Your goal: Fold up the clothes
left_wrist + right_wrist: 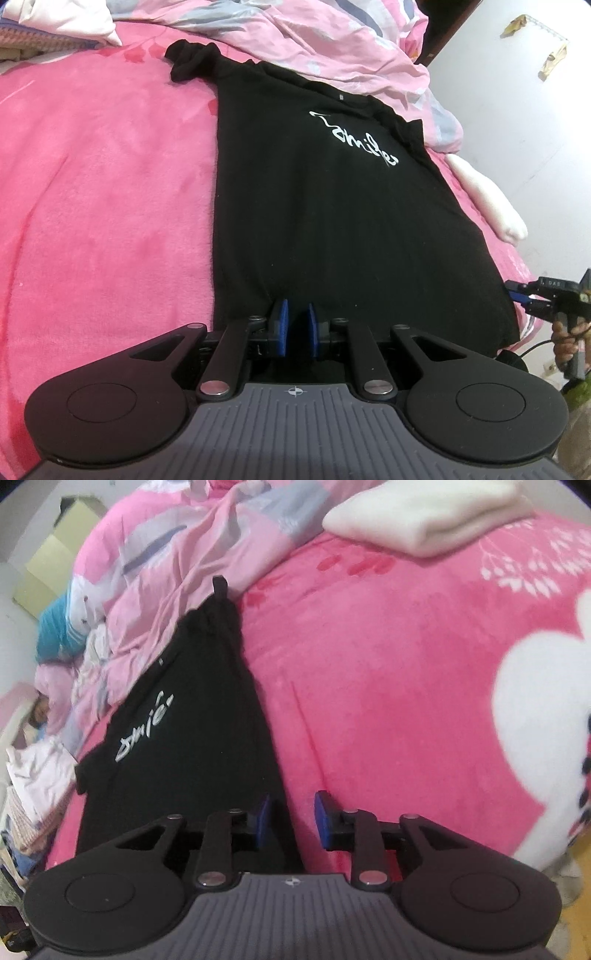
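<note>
T-shirt [332, 221]: black, lying flat on the pink bed [110, 184], centre frame.
Left gripper [295, 325]: pinching the shirt's near hem, nearly closed.
Right gripper [291, 819]: standing open, straddling the shirt's right edge, gripping nothing.

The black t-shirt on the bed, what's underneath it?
The black t-shirt lies flat on a pink fleece blanket; its collar end meets the crumpled pink duvet. Anything beneath the fabric itself is covered.

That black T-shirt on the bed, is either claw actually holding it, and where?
The left claw pinches the black T-shirt at its bottom hem. The right claw stands open at the shirt's side edge, gripping nothing.
</note>
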A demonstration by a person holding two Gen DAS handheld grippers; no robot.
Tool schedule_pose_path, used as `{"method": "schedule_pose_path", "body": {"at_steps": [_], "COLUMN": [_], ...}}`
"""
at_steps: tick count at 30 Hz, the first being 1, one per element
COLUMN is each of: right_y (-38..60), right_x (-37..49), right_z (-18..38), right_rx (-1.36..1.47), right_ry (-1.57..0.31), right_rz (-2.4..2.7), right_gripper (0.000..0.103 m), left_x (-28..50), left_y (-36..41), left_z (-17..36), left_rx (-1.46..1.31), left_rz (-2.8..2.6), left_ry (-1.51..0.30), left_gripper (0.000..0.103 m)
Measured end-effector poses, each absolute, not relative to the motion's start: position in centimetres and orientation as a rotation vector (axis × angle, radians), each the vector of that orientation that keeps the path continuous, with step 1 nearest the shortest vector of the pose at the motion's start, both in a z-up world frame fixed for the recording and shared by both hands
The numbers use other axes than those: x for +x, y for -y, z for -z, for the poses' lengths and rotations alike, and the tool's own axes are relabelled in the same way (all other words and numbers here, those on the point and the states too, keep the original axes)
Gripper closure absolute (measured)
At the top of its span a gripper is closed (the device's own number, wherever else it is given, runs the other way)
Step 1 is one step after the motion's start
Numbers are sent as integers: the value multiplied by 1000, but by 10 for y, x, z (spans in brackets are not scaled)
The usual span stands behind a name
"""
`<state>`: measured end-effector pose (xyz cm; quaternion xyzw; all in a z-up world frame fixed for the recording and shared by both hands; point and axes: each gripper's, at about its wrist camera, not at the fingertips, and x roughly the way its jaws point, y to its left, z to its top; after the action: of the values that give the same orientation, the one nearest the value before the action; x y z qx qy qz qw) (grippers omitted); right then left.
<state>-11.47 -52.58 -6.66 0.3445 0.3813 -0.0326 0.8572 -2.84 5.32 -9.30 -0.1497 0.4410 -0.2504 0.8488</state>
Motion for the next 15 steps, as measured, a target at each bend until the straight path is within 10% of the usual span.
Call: {"method": "schedule_pose_path", "body": {"at_steps": [15], "right_y": [510], "right_x": [-144], "right_z": [47], "right_rx": [752], "right_ry": [-739], "right_rz": [-46], "right_gripper": [102], "left_x": [-30], "left_y": [-56], "left_z": [94], "left_rx": [-337], "left_rz": [522], "left_ry": [-928], "left_gripper": [90]}}
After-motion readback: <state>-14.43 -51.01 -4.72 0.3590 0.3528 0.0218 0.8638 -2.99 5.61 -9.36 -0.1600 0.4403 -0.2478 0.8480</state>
